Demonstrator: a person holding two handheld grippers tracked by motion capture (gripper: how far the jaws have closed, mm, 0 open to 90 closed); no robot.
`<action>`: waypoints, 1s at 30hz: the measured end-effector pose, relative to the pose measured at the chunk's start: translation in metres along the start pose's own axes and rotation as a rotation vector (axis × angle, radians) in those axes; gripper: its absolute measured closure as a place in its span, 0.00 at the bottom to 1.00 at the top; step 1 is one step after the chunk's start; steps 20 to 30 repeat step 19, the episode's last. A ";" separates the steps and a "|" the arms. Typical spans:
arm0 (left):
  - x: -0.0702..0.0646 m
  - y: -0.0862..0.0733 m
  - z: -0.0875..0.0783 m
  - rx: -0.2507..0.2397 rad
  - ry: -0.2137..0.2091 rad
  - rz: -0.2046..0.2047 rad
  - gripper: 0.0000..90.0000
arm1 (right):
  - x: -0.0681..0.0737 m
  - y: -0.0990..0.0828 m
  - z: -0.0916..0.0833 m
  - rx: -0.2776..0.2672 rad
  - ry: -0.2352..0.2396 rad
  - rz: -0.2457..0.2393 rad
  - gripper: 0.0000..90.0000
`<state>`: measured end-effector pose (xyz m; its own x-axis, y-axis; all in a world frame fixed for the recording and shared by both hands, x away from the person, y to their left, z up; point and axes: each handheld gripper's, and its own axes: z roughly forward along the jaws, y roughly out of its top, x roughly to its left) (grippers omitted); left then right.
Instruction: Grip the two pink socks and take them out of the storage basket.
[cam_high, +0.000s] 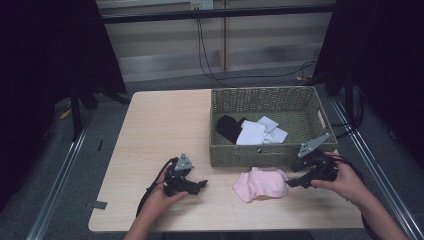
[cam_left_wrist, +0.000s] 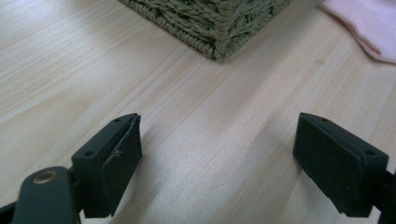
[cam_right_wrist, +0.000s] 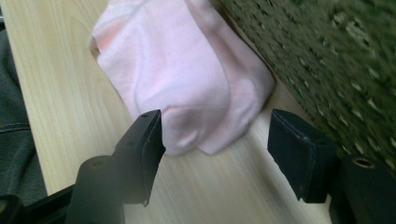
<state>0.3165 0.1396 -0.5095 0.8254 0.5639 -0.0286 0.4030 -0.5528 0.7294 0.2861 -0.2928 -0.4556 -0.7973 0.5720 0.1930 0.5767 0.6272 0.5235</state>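
A pink sock (cam_high: 261, 183) lies on the wooden table (cam_high: 160, 125) just in front of the green woven basket (cam_high: 222, 155). My right gripper (cam_high: 294, 183) is open at the sock's right end; in the right gripper view the sock (cam_right_wrist: 187, 79) lies just beyond the spread jaws, its near edge between them. My left gripper (cam_high: 201, 185) rests open on the table to the left of the sock, jaws pointing right. In the left gripper view, bare wood lies between the wide jaws, with the basket corner (cam_left_wrist: 219, 28) and the sock's edge (cam_left_wrist: 369, 23) farther off.
Inside the basket lie a black sock (cam_high: 230, 127) and white socks (cam_high: 260, 132). Black cables (cam_high: 210, 55) hang behind the table. The table's left half is bare wood. Dark curtains flank both sides.
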 end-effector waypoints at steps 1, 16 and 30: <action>0.000 0.000 0.000 0.000 0.002 0.001 0.17 | 0.000 -0.004 0.001 -0.002 -0.009 0.001 0.38; 0.001 0.000 0.000 0.001 0.010 0.009 0.17 | -0.002 -0.041 0.008 -0.054 -0.086 0.014 0.33; 0.001 0.000 0.000 0.001 0.011 0.009 0.17 | 0.000 -0.042 0.008 -0.047 -0.096 -0.002 0.33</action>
